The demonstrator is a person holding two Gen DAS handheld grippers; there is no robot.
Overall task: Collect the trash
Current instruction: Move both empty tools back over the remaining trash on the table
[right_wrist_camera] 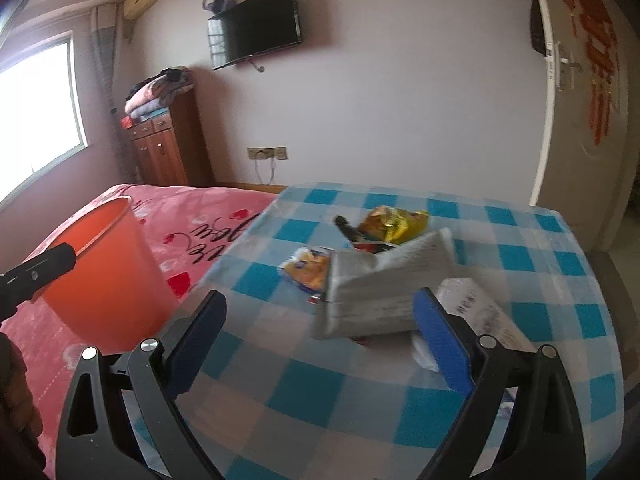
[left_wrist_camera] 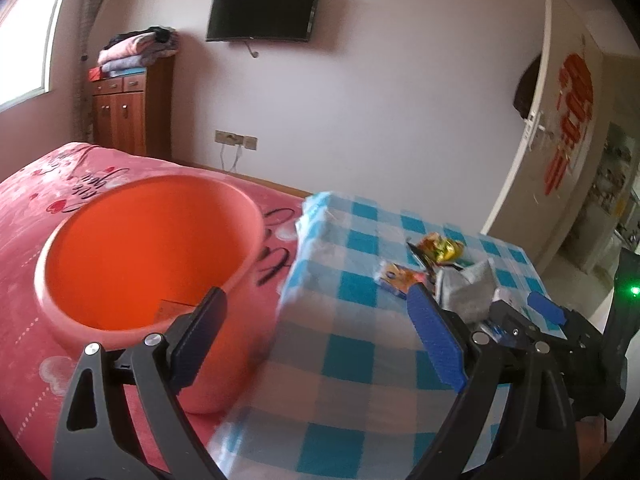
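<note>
An orange bin (left_wrist_camera: pixel 152 256) stands on the pink bed, also at the left of the right wrist view (right_wrist_camera: pixel 104 272); something flat and brown lies in its bottom. Trash lies on the blue-checked table (right_wrist_camera: pixel 360 392): a grey crumpled packet (right_wrist_camera: pixel 384 292), a yellow wrapper (right_wrist_camera: pixel 392 220), an orange-blue wrapper (right_wrist_camera: pixel 308 268) and a white printed packet (right_wrist_camera: pixel 476 308). My left gripper (left_wrist_camera: pixel 316 300) is open and empty, between the bin and the table. My right gripper (right_wrist_camera: pixel 320 304) is open and empty, close in front of the grey packet. The trash also shows in the left wrist view, grey packet (left_wrist_camera: pixel 468 288).
The pink bedspread (left_wrist_camera: pixel 32 208) lies under the bin. A wooden cabinet (left_wrist_camera: pixel 128 108) with folded blankets stands by the far wall under a TV (left_wrist_camera: pixel 262 10). A white door (left_wrist_camera: pixel 560 120) is at the right. The right gripper's body (left_wrist_camera: pixel 560 328) shows beside the trash.
</note>
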